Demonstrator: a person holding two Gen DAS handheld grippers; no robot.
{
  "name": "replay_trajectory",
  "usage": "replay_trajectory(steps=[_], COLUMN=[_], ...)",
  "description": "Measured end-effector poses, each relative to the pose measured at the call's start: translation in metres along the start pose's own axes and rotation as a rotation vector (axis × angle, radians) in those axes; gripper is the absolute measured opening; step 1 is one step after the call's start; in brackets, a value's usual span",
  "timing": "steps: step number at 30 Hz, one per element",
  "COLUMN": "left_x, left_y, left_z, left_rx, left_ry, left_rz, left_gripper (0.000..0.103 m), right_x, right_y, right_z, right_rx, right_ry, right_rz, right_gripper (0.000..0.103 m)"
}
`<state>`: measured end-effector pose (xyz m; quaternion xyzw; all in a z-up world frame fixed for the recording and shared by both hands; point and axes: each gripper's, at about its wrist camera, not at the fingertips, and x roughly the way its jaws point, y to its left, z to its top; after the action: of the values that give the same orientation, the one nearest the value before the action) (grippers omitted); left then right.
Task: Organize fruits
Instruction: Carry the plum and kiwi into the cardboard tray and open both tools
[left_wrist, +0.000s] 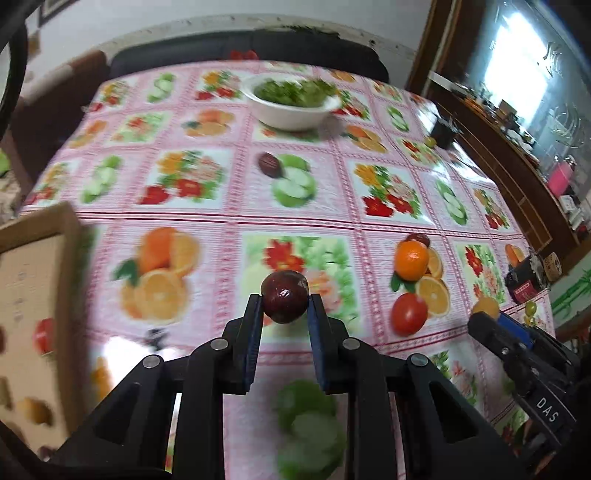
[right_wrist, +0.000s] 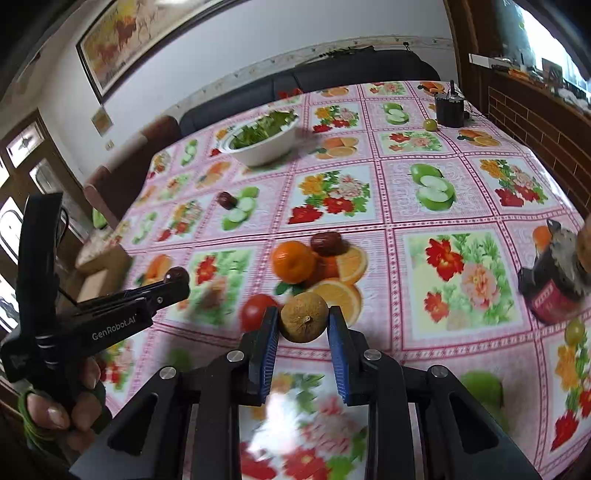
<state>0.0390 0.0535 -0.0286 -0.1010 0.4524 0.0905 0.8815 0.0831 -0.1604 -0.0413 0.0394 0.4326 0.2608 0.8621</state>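
Note:
In the left wrist view my left gripper (left_wrist: 285, 306) is shut on a dark red round fruit (left_wrist: 284, 301), held above the fruit-print tablecloth (left_wrist: 221, 221). In the right wrist view my right gripper (right_wrist: 303, 326) is shut on a brownish round fruit (right_wrist: 303, 321). Just beyond it lie a mandarin (right_wrist: 293, 261), a red date (right_wrist: 325, 243) and a tomato (right_wrist: 258, 312). Another date (right_wrist: 226, 199) lies farther back. The left gripper (right_wrist: 177, 280), held by a hand, shows at the left edge. A cardboard box (left_wrist: 37, 295) with fruit in it sits at the left.
A white bowl of greens (right_wrist: 262, 142) stands at the far side. A dark jar (right_wrist: 554, 288) with a small green fruit (right_wrist: 575, 331) beside it is at the right edge. A black cup (right_wrist: 448, 109) and another green fruit (right_wrist: 430, 124) are at the far right corner.

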Motion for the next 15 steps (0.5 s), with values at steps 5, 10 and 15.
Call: replay_trajectory(steps=[5,10,15], left_x=[-0.036,-0.063,-0.083], left_y=[0.016,0.032,0.051], left_z=[-0.01,-0.02,-0.03], left_rx=[-0.01,-0.027,-0.064], left_ry=[-0.087,-0.145,-0.176], left_rz=[0.11,0.169,0.2], left_gripper=[0.021,0.022,0.022], right_x=[-0.009,-0.009,-0.014], right_y=[0.024,0.048,0.07], right_z=[-0.009,-0.017,-0.023], right_rx=[-0.029,-0.065,-0.106], right_ry=[-0.006,0.003,0.003], right_rz=[0.03,0.055,0.07], right_gripper=[0.027,0.027,0.027])
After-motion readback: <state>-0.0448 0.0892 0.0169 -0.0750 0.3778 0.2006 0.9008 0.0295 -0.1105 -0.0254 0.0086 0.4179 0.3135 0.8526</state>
